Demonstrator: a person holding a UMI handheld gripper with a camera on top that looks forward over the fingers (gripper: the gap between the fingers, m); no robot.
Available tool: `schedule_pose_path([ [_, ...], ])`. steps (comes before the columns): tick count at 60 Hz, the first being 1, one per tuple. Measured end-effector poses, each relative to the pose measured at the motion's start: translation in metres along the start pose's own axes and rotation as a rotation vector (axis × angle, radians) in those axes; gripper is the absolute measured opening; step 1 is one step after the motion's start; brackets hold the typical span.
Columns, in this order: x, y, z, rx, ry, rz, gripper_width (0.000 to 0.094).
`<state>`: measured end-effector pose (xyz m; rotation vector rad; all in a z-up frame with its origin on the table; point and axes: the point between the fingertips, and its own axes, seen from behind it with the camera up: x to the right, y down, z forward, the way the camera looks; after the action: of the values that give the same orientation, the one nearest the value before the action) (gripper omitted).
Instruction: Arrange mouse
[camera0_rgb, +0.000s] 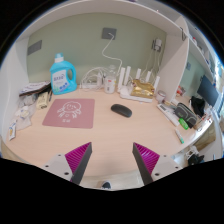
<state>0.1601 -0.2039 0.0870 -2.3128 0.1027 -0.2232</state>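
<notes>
A black mouse (121, 109) lies on the light wooden desk (110, 135), just right of a pink mouse mat (68, 112) with a white drawing on it. The mouse is off the mat, with a small gap between them. My gripper (112, 160) is well short of both and raised above the desk's near part. Its two fingers with magenta pads (78, 158) stand wide apart and hold nothing.
A blue detergent bottle (63, 75) stands behind the mat. White cables and a charger (100, 78) lie at the back. A white router with antennas on a yellow box (139, 86) sits at the back right. Clutter (185, 120) lines the right edge, small items (25, 105) the left.
</notes>
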Motion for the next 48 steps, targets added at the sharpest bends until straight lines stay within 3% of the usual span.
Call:
schedule_pose_path([
  [13,0.062,-0.024,0.107,0.105,0.002,0.018,0.0845],
  [27,0.07,-0.058,0.208,0.113,-0.082,-0.005,0.0844],
  [48,0.069,-0.113,0.284,0.134,-0.151,-0.014,0.0828],
])
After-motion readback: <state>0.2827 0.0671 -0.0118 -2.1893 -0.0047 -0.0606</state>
